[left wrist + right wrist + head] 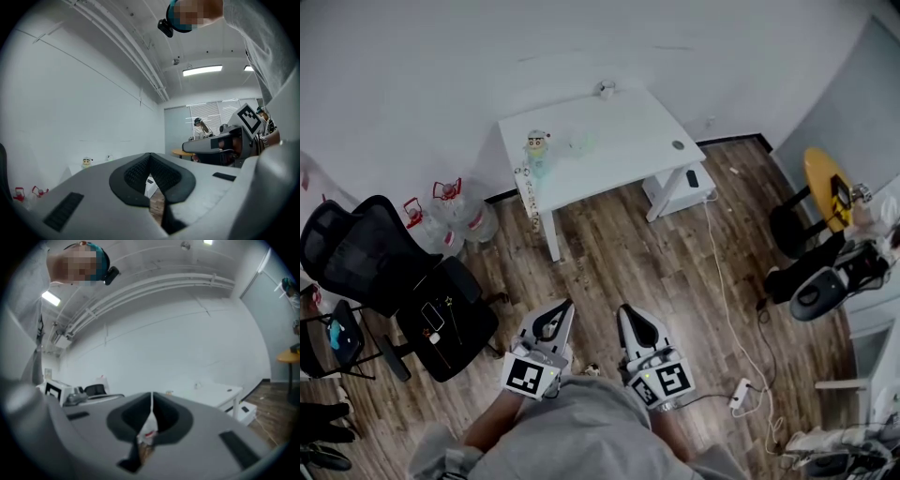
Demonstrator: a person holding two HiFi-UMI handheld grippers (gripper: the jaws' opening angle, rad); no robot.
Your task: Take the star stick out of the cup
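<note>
Far ahead on the white table stands a small cup-like figure with a yellow face, also small in the left gripper view. From here I cannot make out a star stick in it. Both grippers are held close to the body, well short of the table and above the wooden floor. My left gripper has its jaws closed together with nothing in them. My right gripper is likewise shut and empty. The table lies ahead and to the right in the right gripper view.
A black office chair with a phone and thin sticks on its seat stands at the left. Water jugs sit by the wall. A white drawer unit is under the table. A cable and power strip lie right, near a yellow round table.
</note>
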